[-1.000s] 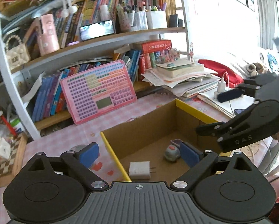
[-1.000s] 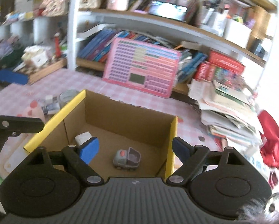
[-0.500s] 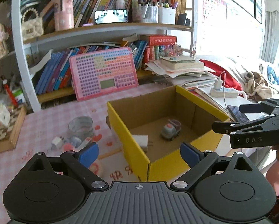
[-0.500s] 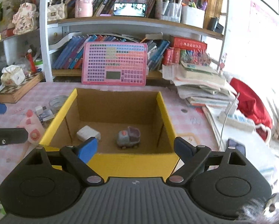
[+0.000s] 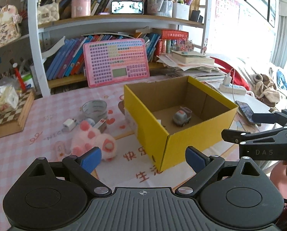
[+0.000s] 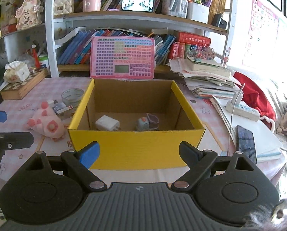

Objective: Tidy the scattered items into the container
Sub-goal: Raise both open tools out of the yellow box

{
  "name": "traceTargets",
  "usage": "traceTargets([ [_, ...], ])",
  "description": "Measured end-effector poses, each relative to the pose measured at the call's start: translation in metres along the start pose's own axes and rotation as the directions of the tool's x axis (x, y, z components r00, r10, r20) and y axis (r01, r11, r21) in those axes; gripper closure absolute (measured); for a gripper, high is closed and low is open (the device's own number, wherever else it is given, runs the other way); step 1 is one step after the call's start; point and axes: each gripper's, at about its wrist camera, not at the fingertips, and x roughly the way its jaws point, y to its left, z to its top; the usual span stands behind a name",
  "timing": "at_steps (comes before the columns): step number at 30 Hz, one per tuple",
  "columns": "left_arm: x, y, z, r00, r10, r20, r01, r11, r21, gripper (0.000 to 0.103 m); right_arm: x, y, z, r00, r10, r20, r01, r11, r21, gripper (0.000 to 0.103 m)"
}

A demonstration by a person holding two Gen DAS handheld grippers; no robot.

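Two items lie in the yellow box at frame centre: a white charger and a toy truck. Both the left gripper and right gripper gape, holding nothing. Only the left view shows the small white plug, centre-left beside the pink plush.

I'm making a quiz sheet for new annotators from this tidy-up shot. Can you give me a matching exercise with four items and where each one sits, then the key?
Items:
1. toy truck
2. pink plush toy
3. black smartphone
4. pink keyboard toy

Places:
A. leaning against the bookshelf behind the yellow cardboard box
B. on the tablecloth left of the box
C. inside the box, beside the white charger
D. flat on the table right of the box

Pairs: 1-C, 2-B, 3-D, 4-A
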Motion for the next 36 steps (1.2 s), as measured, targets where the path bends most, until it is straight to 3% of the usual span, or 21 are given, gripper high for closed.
traceTargets([
  [13, -0.022, 0.015, -0.025, 0.999, 0.02, -0.032, -0.019, 0.999, 0.034, 0.007, -0.013, 0.041, -0.021, 0.998, 0.047, -0.052, -0.048, 0.999, -0.015, 0.013],
  [36, -0.053, 0.064, -0.061, 0.995, 0.076, -0.062, -0.077, 0.997, -0.012, 0.007, -0.015, 0.119, -0.033, 0.982, 0.155, -0.107, -0.169, 0.977, -0.129, 0.013],
])
